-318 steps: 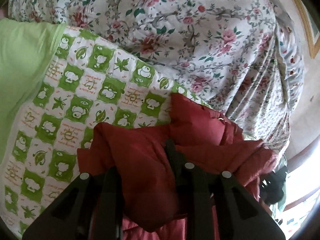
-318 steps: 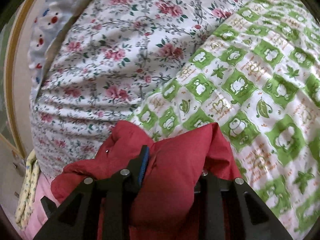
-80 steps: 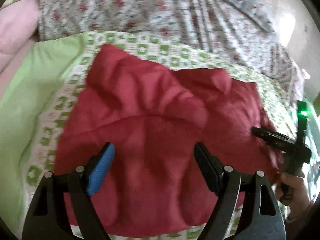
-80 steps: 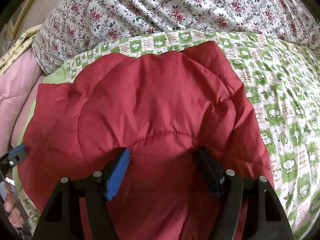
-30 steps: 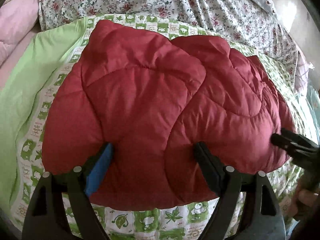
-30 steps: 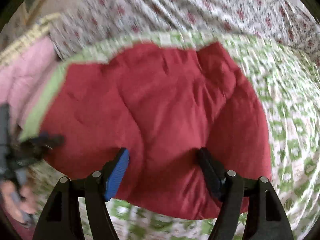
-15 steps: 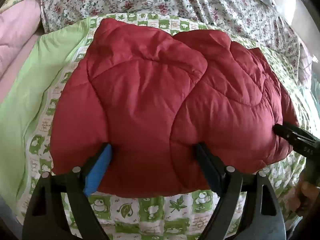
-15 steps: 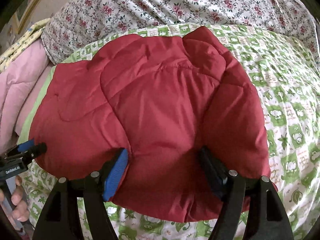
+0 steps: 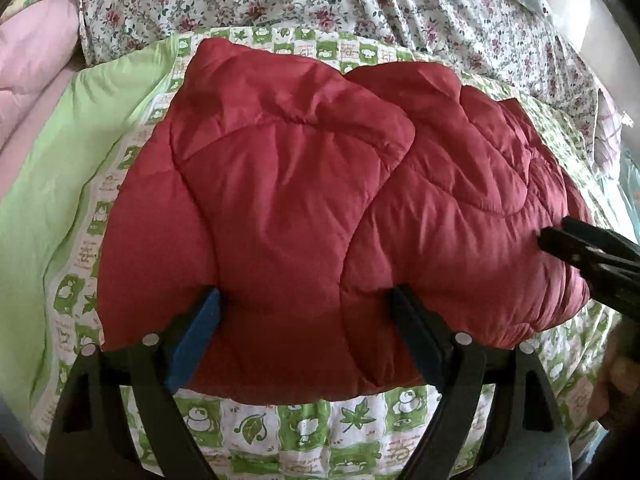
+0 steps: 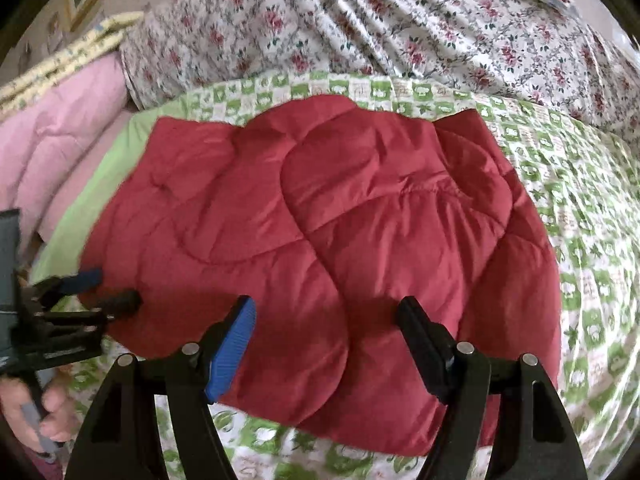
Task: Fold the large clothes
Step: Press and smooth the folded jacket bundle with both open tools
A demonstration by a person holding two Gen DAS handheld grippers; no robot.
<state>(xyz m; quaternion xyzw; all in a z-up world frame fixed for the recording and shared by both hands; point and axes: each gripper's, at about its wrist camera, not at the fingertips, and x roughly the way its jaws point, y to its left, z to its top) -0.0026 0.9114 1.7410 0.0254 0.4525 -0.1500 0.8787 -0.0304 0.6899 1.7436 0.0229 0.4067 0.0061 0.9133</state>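
Note:
A dark red quilted jacket [image 9: 304, 184] [image 10: 340, 240] lies folded in a puffy bundle on the green-and-white patterned quilt [image 9: 304, 424]. My left gripper [image 9: 304, 296] hovers open over the jacket's near edge, one finger at each side of a bulge in the padding. At the jacket's near right part my right gripper [image 10: 326, 304] stands open in the same way, its pads apart from the cloth. Each gripper shows in the other's view: the right gripper [image 9: 554, 236] at the jacket's right end, the left gripper [image 10: 108, 290] at its left corner.
A floral duvet [image 9: 360, 4] is heaped behind the jacket. Pink bedding [image 10: 60, 152] and a plain green sheet [image 9: 44, 200] lie to the left. A person's hand [image 10: 36, 412] grips the left tool's handle. The patterned quilt [image 10: 592, 240] stretches on to the right.
Earlier both grippers were shut on bunched jacket cloth; now it lies flat and both stand open. In the last second the right gripper drew back a little, and the jacket stayed still.

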